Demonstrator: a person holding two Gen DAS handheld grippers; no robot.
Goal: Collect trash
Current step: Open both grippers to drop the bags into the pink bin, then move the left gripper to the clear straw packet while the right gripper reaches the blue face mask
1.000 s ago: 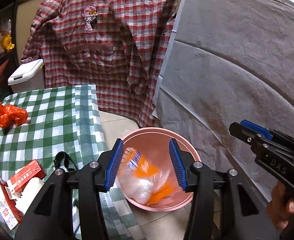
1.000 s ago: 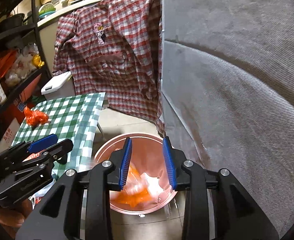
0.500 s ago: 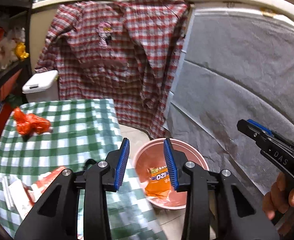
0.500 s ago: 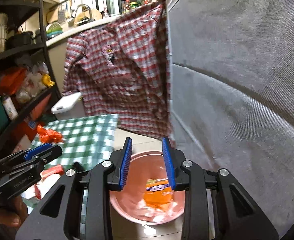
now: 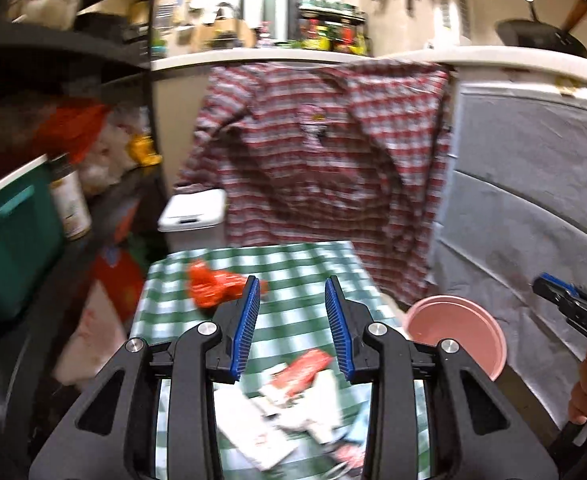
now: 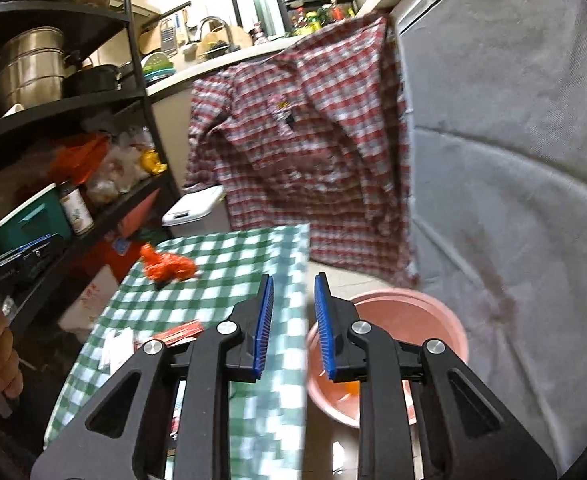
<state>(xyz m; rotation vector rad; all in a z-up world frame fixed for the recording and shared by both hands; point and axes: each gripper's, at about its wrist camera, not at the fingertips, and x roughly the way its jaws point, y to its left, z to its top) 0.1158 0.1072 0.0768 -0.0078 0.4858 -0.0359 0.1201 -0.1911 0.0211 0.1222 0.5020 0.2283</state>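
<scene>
My left hand-held gripper (image 5: 292, 330) hangs spread and empty over the green-checked cloth-covered bench (image 5: 293, 268). My right hand-held gripper (image 6: 292, 322) is closing on nothing, left of the round pink plastic bin (image 6: 421, 316); a crumpled orange plastic bag (image 5: 209, 286) lies far left.

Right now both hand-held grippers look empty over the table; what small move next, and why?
Probably ease the left hand-held gripper forward and down toward the red-and-white packet lying just below its tips. Nothing sits between its pads, the packet is the nearest trash on the green checked table, and the pink bin stands close beside the table's edge for dropping it.
</scene>
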